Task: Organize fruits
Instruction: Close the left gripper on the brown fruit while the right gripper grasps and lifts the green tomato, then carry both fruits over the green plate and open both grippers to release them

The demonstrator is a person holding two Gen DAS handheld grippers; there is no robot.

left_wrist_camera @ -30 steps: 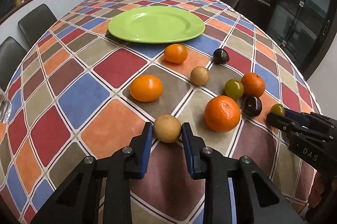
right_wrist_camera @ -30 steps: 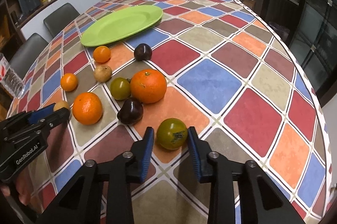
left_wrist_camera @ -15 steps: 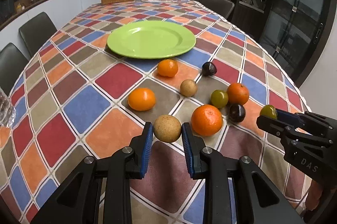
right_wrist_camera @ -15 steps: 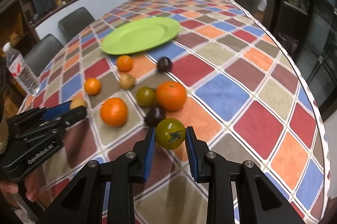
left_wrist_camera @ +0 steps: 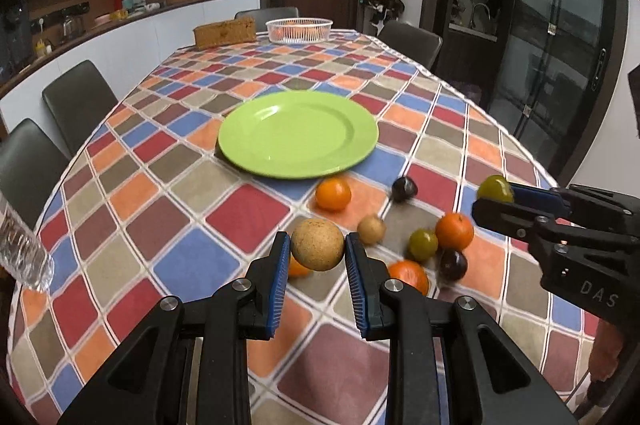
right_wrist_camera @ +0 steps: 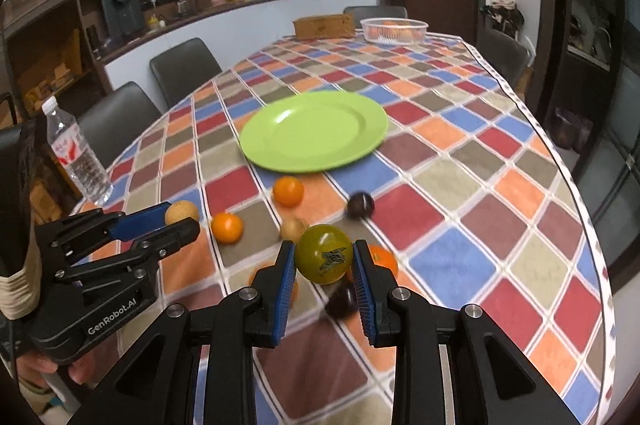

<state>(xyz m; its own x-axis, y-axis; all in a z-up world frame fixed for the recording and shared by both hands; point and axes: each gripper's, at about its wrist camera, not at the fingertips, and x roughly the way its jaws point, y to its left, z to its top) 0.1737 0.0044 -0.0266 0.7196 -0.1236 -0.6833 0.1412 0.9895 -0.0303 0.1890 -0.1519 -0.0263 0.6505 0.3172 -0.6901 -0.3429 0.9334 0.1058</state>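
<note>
My left gripper (left_wrist_camera: 317, 251) is shut on a tan round fruit (left_wrist_camera: 317, 245) and holds it above the table. My right gripper (right_wrist_camera: 324, 259) is shut on a green tomato (right_wrist_camera: 324, 253), also lifted. Each gripper shows in the other's view: the right one (left_wrist_camera: 494, 195) with its tomato (left_wrist_camera: 495, 188), the left one (right_wrist_camera: 182, 219) with the tan fruit (right_wrist_camera: 182, 212). An empty green plate (left_wrist_camera: 298, 135) lies ahead on the checked tablecloth. Oranges (left_wrist_camera: 333, 193), a small tan fruit (left_wrist_camera: 371, 228), a green fruit (left_wrist_camera: 423, 244) and dark plums (left_wrist_camera: 404, 188) lie between the plate and the grippers.
A water bottle (right_wrist_camera: 78, 155) stands at the table's left edge. A white basket (left_wrist_camera: 299, 29) and a brown box (left_wrist_camera: 225, 32) sit at the far end. Dark chairs (left_wrist_camera: 78, 101) line the left side and far end. The table's right edge (right_wrist_camera: 560, 169) drops off.
Both grippers have lifted their fruits higher off the table and tilted up, so the plate and the room beyond now sit lower and farther in view.
</note>
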